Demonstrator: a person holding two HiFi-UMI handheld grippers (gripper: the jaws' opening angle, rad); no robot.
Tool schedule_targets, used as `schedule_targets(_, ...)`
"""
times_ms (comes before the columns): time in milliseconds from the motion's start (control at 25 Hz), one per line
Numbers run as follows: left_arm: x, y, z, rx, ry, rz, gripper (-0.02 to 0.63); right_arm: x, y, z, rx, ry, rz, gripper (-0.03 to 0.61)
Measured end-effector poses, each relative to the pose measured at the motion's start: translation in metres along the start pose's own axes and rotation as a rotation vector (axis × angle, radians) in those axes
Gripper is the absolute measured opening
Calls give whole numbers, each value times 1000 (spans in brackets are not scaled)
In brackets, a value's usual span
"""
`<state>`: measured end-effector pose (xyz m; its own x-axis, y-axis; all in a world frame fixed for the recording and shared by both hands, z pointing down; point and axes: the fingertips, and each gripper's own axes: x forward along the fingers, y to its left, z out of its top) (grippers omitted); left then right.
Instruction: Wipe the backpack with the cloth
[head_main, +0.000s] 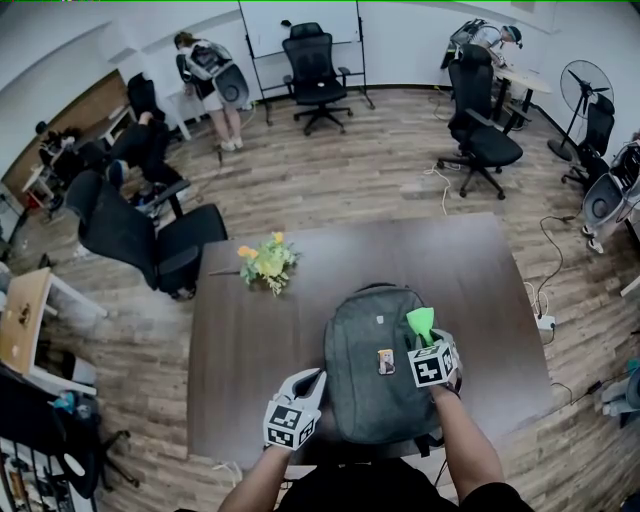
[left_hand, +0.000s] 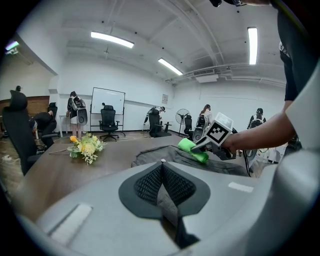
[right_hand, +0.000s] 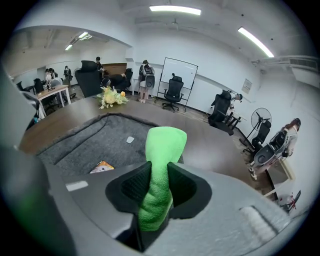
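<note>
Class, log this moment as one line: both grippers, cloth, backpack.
left gripper: shut, empty | right gripper: shut on green cloth | backpack: flat on table | green cloth: over backpack's right edge

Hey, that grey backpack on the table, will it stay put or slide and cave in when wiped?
Probably soft: the backpack lies flat with a fabric face, so it may dent under the cloth. It could creep on the smooth table, since the left tool grips nothing.
</note>
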<state>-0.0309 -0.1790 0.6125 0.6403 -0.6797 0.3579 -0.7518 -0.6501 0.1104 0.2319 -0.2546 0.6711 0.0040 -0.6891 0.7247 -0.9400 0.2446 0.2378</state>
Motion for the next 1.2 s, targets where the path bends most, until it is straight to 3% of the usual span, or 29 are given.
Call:
schedule_targets(280, -6, 1, -1, -5, -11, 4, 20, -30, 28, 19, 51, -86, 55, 100)
schedule_targets(520, -11, 3, -6, -14, -10, 13, 20, -47, 70, 33, 96, -151, 172, 100)
schedule_targets(880, -24, 6, -11, -28, -17, 24, 20, -48, 144, 34, 166, -119, 345, 99)
schedule_targets(1200, -37, 15, -21, -40, -6, 50, 20, -46, 198, 29, 147, -82, 449, 98)
